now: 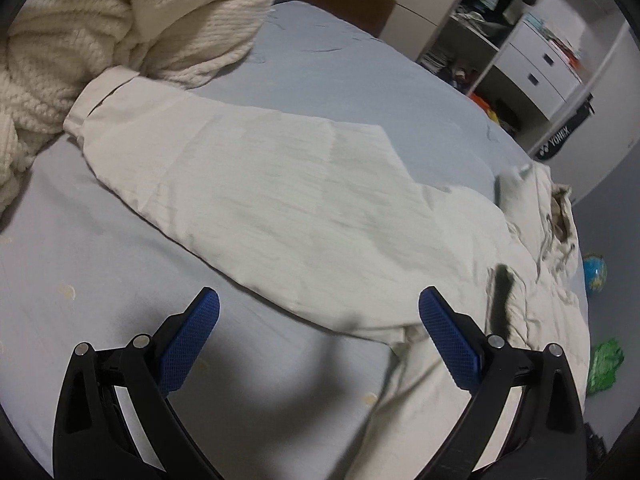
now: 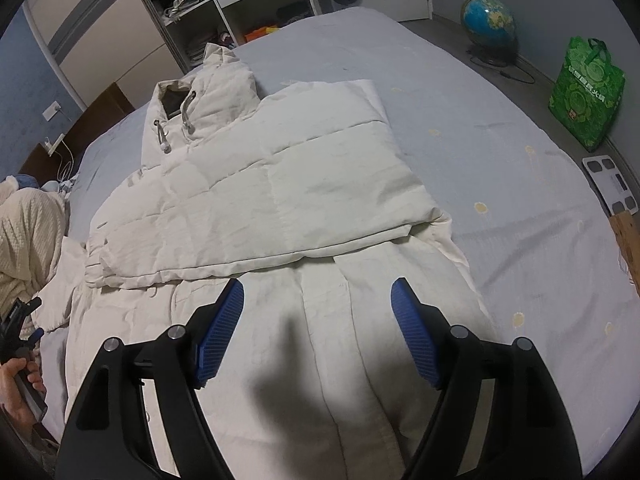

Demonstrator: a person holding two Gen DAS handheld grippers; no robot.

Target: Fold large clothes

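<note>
**Puffer jacket half folded, both claws released above it**

On the left, a cream knitted blanket (image 1: 80,32) is seen bunched at the head of the bed (image 1: 100,260), with the cuff of the jacket sleeve (image 1: 224,168) lying just beside it. The sleeve is stretched out flat across the grey sheet. The left gripper (image 1: 319,312) is held spread wide above the sleeve's lower edge, with nothing between its pads.

The cream puffer jacket (image 2: 256,184) is laid along the middle of the bed, hood towards the shelving. One side panel has been folded over the body. The right gripper (image 2: 318,308) is poised over the lower part of the jacket, released, gripping nothing.

The step in hand is judged to be the side folds: one is done, and the outstretched sleeve is not yet brought in. A pinch on that sleeve and a carry across the body would be called for next.

Only the left view shows the sleeve at full length; only the right view shows the folded panel, the globe (image 2: 488,20) and the green bag (image 2: 584,92).
</note>
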